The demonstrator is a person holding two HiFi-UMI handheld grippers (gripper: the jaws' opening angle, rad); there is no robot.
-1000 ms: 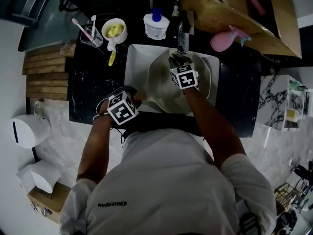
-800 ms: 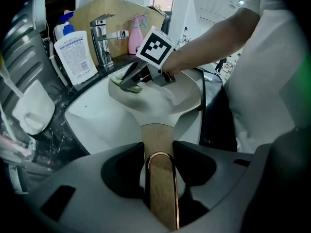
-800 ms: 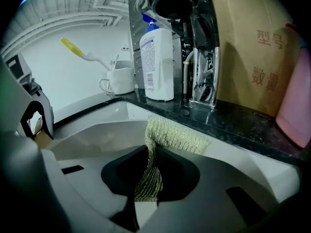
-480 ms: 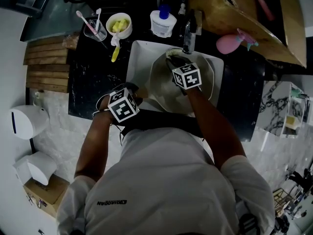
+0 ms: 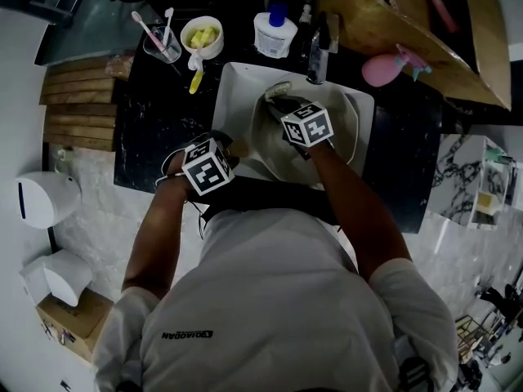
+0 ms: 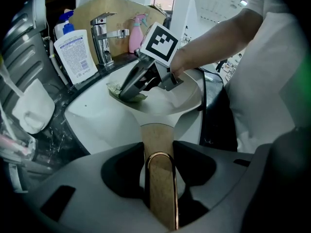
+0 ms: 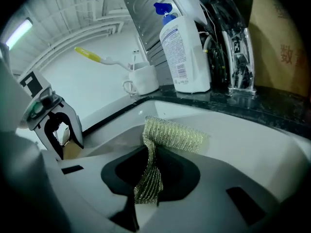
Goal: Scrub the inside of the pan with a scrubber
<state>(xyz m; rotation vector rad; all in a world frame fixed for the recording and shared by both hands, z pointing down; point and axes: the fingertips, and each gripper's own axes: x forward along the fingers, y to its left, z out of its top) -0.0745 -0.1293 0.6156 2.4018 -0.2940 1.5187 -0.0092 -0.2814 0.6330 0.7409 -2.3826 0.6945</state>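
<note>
A white pan (image 5: 337,141) lies tilted in the white sink (image 5: 231,88). Its wooden handle (image 6: 157,142) runs between the jaws of my left gripper (image 6: 159,152), which is shut on it at the sink's near left corner (image 5: 225,147). My right gripper (image 5: 282,101) reaches into the pan at its far side, shut on a yellow-green mesh scrubber (image 7: 154,152). The scrubber (image 6: 125,92) presses against the pan's inner wall below the tap. In the right gripper view the left gripper (image 7: 60,135) shows at the left, on the handle.
A chrome tap (image 6: 104,33) stands behind the sink, with a white soap bottle (image 6: 75,55) to its left. A cup with toothbrushes (image 5: 160,43), a yellow-filled bowl (image 5: 201,36) and a pink spray bottle (image 5: 384,68) stand on the dark counter (image 5: 155,129). My torso hides the sink's near edge.
My right gripper has slid the scrubber a little to the left along the pan's far wall. The left gripper stays put on the handle.
</note>
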